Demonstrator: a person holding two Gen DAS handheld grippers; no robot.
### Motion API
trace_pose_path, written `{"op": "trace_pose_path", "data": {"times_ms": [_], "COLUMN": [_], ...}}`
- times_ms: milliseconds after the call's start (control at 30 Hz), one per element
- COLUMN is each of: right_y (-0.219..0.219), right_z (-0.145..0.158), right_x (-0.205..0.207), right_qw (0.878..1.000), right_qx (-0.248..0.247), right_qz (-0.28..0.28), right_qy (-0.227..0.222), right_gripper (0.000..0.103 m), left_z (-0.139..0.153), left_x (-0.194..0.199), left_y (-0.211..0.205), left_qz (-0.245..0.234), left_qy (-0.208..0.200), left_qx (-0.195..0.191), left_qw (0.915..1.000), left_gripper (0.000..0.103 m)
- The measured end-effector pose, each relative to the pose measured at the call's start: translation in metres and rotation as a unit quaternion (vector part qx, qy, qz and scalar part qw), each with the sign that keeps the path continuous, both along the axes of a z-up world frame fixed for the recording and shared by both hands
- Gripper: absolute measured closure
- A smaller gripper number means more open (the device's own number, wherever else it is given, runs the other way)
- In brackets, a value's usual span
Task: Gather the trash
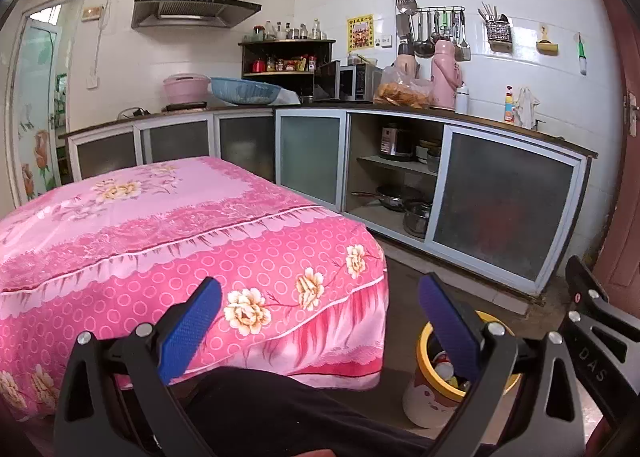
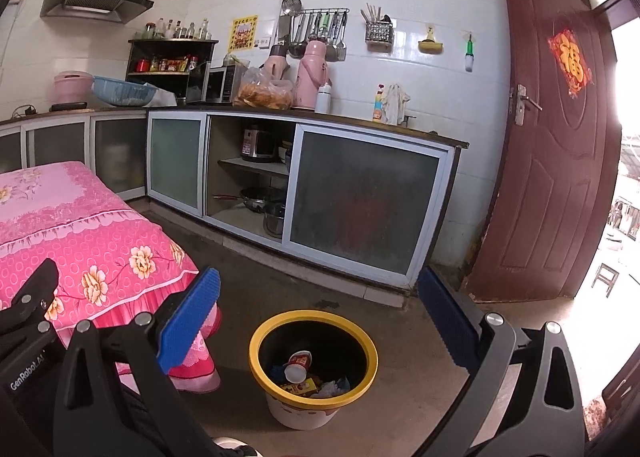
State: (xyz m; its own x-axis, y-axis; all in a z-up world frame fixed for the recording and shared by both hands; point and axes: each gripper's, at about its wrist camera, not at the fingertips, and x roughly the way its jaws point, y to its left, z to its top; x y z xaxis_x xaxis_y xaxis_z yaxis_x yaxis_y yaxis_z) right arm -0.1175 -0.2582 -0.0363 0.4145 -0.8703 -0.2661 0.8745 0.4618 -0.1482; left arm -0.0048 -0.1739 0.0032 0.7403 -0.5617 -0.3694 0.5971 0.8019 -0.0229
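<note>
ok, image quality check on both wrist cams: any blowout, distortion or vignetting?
Right wrist: daylight through the open doorway is blown out to white beside the door; the bin interior is still readable. Left wrist: even indoor light, no blowout. Both views: strong fisheye curving of the counter and dark vignette in the corners.

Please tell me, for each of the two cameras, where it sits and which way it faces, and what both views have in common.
Left wrist: on the left gripper, open, facing the pink-covered table and kitchen cabinets; a dark-clothed leg shows below.
Right wrist: on the right gripper, open, facing the floor, yellow-rimmed trash bin and brown door.
Shared: table, cabinets, bin, and each other's gripper at the edge.
</note>
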Motion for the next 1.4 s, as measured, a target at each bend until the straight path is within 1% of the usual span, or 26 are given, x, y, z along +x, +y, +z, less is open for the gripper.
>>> {"op": "trace_pose_path", "data": {"times_ms": [633,833,1100,1400], "right_y": [-0.0036,-0.0037,-0.004,-0.0048], "right_z": [-0.0019,-0.0036,-0.0034,-0.0051], "right_x": [0.0001,0.0007,0.0009,0.0008], "right_qw": [1.0,1.0,1.0,1.0], "right_qx": [0.005,0.008,0.009,0.011], "right_qz": [-0.001,-0.002,-0.003,-0.003], "right_qy": [0.001,0.002,0.002,0.003], "right_gripper": [0.008,0.008,0.008,0.008], "left_z": [0.0002,-0.0021,-0.0067,-0.008], "left_x": [-0.0019,-0.0003,0.0037,0.0047], "left_y": [0.0,-0.0002,-0.0025,-0.0024], "left_qz": [-0.003,-0.006,-0.012,-0.014], "left_qy": [-0.004,0.003,0.014,0.018], "left_qx": [0.001,0.0,0.008,0.01], "left_qw": [1.0,1.0,0.9998,0.9997], "left_gripper": [0.008,0.008,0.008,0.008]}}
